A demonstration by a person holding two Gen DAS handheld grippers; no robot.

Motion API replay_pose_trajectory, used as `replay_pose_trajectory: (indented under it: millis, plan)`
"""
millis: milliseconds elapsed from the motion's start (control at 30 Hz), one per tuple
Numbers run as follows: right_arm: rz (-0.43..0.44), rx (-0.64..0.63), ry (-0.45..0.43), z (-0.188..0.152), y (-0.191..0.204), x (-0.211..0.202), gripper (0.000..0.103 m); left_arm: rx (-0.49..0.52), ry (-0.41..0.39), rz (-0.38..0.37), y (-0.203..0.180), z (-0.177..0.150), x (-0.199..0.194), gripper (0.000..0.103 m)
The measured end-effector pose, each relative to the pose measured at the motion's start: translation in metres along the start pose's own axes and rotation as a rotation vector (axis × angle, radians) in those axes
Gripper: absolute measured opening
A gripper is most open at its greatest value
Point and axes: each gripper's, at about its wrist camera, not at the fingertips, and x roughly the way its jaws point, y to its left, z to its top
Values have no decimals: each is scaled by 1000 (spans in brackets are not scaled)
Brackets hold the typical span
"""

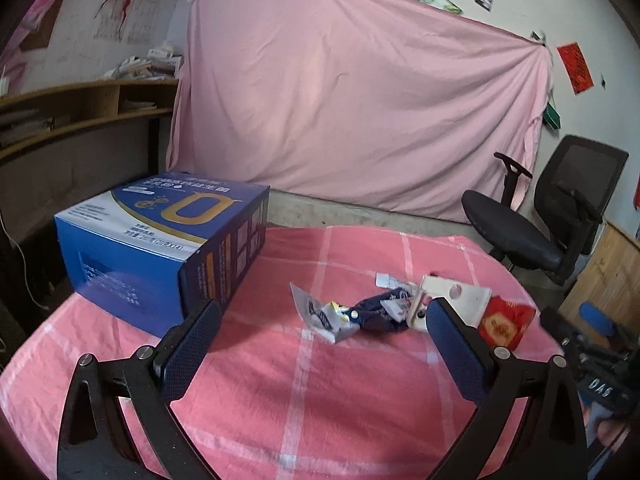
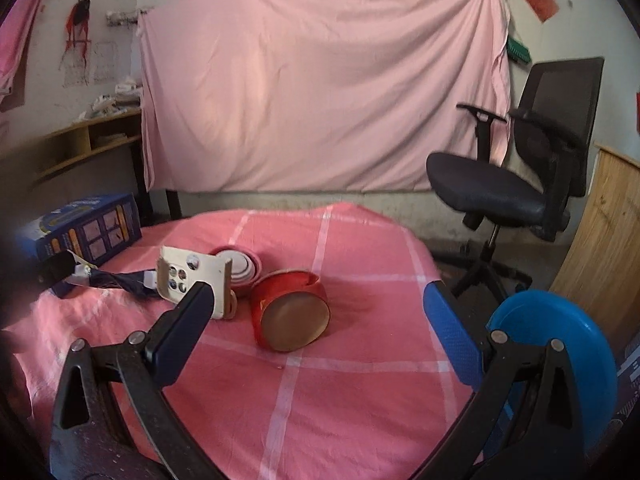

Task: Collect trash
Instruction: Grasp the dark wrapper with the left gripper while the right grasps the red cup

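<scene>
Both grippers hang over the near edge of a round table (image 2: 360,400) under a pink checked cloth. The left gripper (image 1: 322,332) has its jaws spread wide and grips nothing; the right gripper (image 2: 320,312) is likewise wide open and empty.

The trash lies mid-table: a crumpled dark blue and white wrapper (image 1: 360,314), touching a cream card (image 2: 192,276) with round holes, and just right of the card a red tub (image 2: 290,314) tipped on its side, base toward the camera. A pink bowl (image 2: 240,266) sits behind the card.

A blue box (image 1: 160,240) at the left edge bears a large gold "Q"; its smaller print is too blurred to read. A blue disc (image 2: 560,344) shows beyond the right edge.
</scene>
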Motion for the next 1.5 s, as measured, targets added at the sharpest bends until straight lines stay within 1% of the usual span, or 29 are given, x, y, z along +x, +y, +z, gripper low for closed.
replay_pose_trajectory:
  millis: [33, 100, 133, 200, 300, 333, 400, 467, 533, 600, 667, 833, 933, 1167, 1233, 1367, 1500]
  plan:
    - [0, 5, 18, 1, -1, 5, 103, -8, -3, -2, 0, 2, 1, 98]
    - [2, 16, 49, 1, -2, 14, 103, -12, 5, -5, -1, 5, 4, 90]
    - [7, 22, 66, 2, -2, 18, 103, -9, 11, -3, -2, 7, 6, 88]
    - [19, 27, 98, 1, -2, 25, 103, 0, 33, -1, -3, 8, 11, 77]
    - [28, 21, 140, 0, 1, 33, 103, 7, 78, -7, -3, 8, 19, 64]
    - [31, 19, 149, -1, 1, 34, 103, 7, 87, -9, -3, 8, 21, 62]
    - [38, 18, 162, -2, 3, 37, 103, 5, 111, -15, -3, 8, 25, 54]
    - [55, 24, 191, -3, 2, 43, 103, 6, 126, -20, -2, 9, 28, 50]
    - [75, 34, 216, -3, 1, 48, 98, 6, 135, -25, -1, 11, 30, 44]
    - [85, 42, 231, -5, 0, 51, 83, 7, 137, -31, -1, 14, 30, 39]
    - [96, 49, 234, -5, 0, 51, 73, 12, 126, -38, -2, 15, 27, 35]
    - [120, 55, 227, -6, 0, 48, 73, 42, 123, -50, -7, 13, 23, 27]
    - [127, 50, 217, -7, 2, 43, 73, 57, 135, -56, -12, 11, 23, 19]
    - [97, 19, 152, -7, 6, 24, 72, 68, 133, -75, -10, 7, 13, 17]
    - [88, 4, 129, -8, 8, 17, 72, 70, 115, -75, -10, 6, 7, 17]
    - [71, -17, 83, -9, 8, 4, 72, 110, 44, -74, -18, 7, -9, 15]
    - [68, -10, 37, -9, 2, -8, 72, 140, -13, -68, -26, 6, -22, 15]
